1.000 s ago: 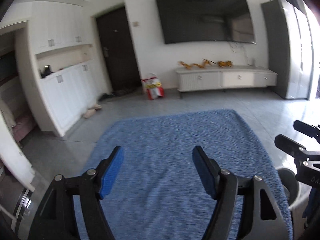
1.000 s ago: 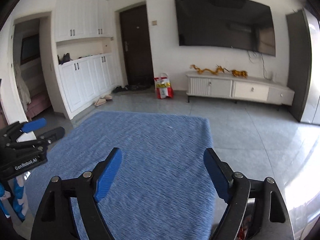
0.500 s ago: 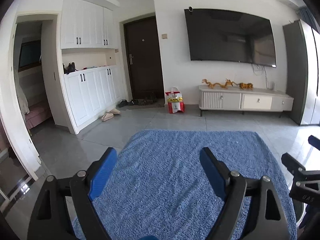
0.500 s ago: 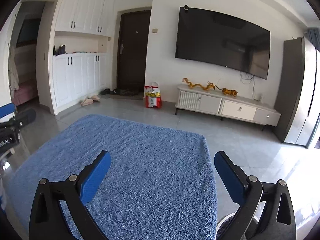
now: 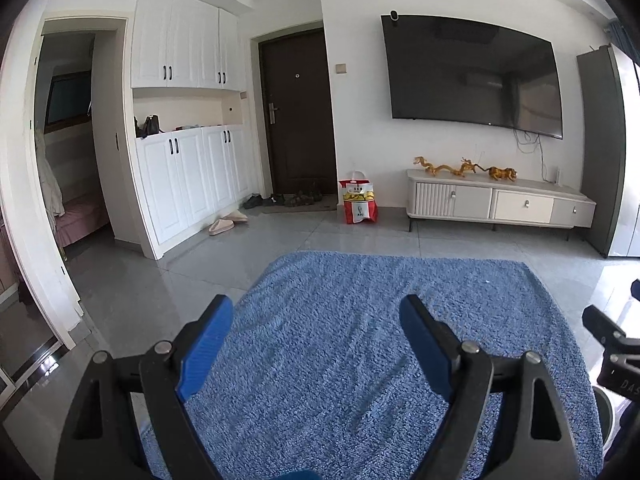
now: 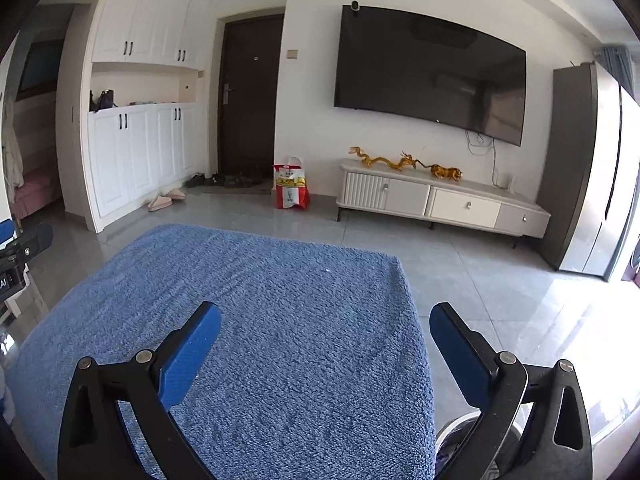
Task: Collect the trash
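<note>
Now | left claw (image 5: 316, 322) spread wide, nothing gripped, jaws just opened further, over blue cloth-covered counter (image 5: 360, 340) | right claw (image 6: 325, 330) at widest, empty, just opened too | no trash visible on counter | red bag (image 6: 291, 188) on floor by dark door (image 6: 248, 96)

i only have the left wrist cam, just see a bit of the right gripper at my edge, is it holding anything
Observer: No. The right wrist view shows the right gripper with its jaws wide apart. They have just been opening, and nothing is between them. Only the blue cloth lies beyond.
Operator: ok and whats that round thing low on my right
Observer: In the right wrist view it is a round white-rimmed container, just off the cloth's right edge, mostly hidden behind the gripper's right finger. I cannot tell what is in it.
</note>
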`<state>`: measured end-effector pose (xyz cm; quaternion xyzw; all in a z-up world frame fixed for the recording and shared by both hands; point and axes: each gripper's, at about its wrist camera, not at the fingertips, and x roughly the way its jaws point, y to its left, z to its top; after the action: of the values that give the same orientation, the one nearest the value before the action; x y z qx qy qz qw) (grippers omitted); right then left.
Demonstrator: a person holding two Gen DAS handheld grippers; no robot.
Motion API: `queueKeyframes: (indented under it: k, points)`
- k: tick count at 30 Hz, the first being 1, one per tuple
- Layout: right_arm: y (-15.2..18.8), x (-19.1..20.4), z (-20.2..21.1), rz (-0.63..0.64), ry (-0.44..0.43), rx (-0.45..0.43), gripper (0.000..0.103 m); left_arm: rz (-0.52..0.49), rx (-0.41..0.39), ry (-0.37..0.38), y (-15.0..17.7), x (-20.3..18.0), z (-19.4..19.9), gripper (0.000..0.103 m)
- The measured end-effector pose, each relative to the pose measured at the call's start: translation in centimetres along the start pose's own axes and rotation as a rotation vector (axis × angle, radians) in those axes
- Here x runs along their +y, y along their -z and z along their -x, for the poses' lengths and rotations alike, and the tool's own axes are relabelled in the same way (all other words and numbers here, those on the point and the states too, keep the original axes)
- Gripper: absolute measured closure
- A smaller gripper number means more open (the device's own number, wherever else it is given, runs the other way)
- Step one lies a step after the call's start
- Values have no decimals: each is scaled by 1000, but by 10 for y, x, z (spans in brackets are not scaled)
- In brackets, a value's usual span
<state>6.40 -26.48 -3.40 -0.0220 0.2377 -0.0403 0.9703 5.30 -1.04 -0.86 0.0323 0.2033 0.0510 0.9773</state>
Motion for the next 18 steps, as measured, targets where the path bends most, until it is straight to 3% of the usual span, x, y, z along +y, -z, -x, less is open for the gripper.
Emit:
queueKeyframes:
  k: [18]
  points:
    - [-8, -20, 3, -40, 67, -20, 0, -7, -3, -2, -3, 0, 1, 18]
